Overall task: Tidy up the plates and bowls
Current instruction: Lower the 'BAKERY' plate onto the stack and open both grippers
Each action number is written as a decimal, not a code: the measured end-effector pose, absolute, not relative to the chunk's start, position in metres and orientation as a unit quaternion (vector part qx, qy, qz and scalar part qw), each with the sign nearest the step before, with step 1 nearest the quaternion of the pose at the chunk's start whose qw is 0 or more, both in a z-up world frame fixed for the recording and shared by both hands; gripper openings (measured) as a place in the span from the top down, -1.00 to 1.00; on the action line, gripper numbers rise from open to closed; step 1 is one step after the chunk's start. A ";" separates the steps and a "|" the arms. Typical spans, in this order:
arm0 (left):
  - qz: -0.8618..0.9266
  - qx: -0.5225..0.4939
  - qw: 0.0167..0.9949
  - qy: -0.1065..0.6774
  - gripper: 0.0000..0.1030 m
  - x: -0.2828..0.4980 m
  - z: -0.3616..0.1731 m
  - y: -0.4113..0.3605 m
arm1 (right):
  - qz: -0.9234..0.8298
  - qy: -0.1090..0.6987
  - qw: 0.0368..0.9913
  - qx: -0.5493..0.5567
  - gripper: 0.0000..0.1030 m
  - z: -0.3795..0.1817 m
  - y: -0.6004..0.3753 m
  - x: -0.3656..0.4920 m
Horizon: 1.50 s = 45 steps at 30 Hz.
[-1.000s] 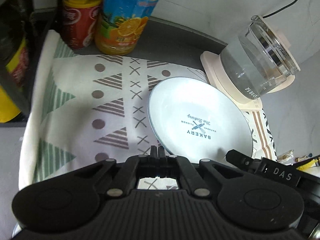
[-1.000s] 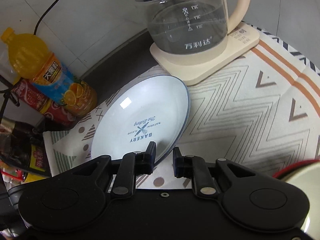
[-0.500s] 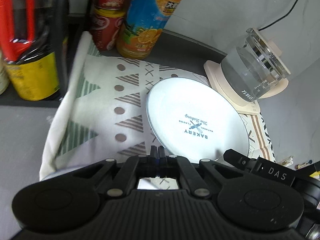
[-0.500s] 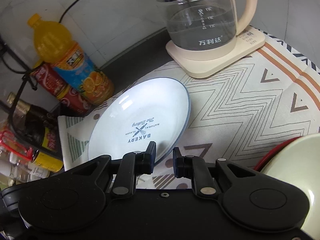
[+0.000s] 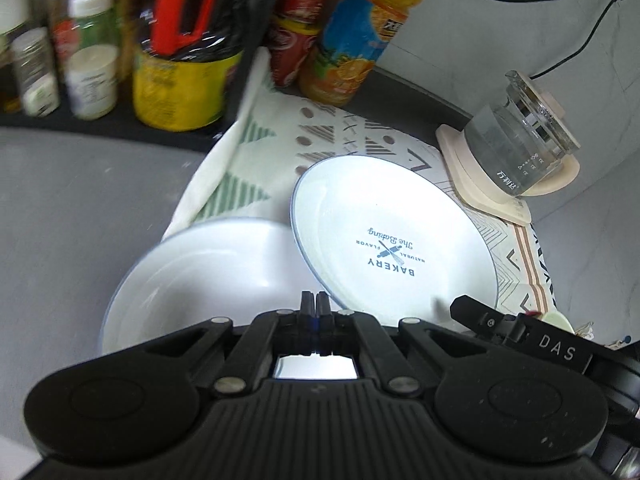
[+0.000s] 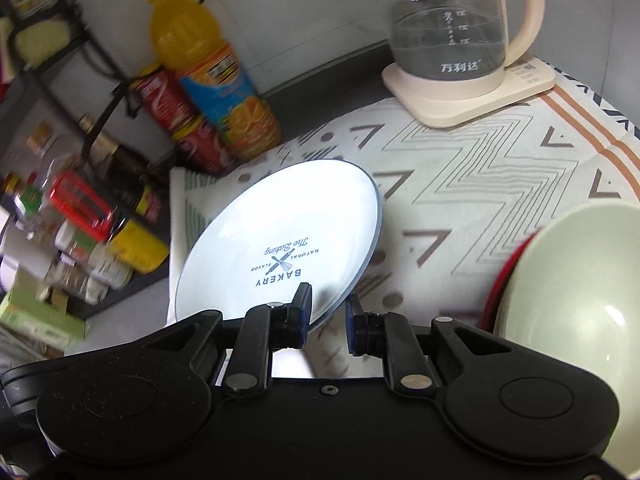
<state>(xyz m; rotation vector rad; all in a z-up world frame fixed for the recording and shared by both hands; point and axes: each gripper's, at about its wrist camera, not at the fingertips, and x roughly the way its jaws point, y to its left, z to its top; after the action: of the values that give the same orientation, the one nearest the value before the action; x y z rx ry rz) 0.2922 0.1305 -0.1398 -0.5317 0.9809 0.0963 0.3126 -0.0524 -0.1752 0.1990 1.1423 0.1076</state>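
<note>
A white plate with a blue rim and "BAKERY" print is held tilted above the patterned cloth; it also shows in the right wrist view. My right gripper is shut on its near rim. My left gripper is shut and empty, over a second white plate that lies at the cloth's left edge, partly under the tilted plate. A pale green bowl sits inside a red dish at the right.
A glass kettle on a cream base stands at the back right. An orange juice bottle, red cans and a rack of jars and sauce bottles line the back left. Grey counter lies left of the cloth.
Both grippers have drawn back and up, widening the view. The second white plate and the green bowl have come into view. The right gripper keeps its hold on the BAKERY plate.
</note>
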 end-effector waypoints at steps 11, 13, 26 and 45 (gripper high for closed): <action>0.086 -0.273 0.849 0.445 1.00 0.222 -0.135 0.126 | 0.100 0.547 0.828 0.068 0.68 -0.168 -0.049 0.259; 0.091 -0.277 0.847 0.444 1.00 0.212 -0.138 0.126 | 0.108 0.546 0.828 0.063 0.68 -0.166 -0.047 0.252; 0.108 -0.308 0.838 0.437 1.00 0.171 -0.157 0.126 | 0.152 0.541 0.827 0.025 0.71 -0.165 -0.037 0.220; 0.123 -0.313 0.840 0.426 1.00 0.167 -0.162 0.159 | 0.155 0.566 0.808 0.044 1.00 -0.183 -0.037 0.219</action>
<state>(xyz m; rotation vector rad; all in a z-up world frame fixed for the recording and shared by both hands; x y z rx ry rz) 0.1668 0.1589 -0.1622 -0.6607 0.8998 0.2590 0.2194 -0.0370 -0.1830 0.0937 1.2108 0.3321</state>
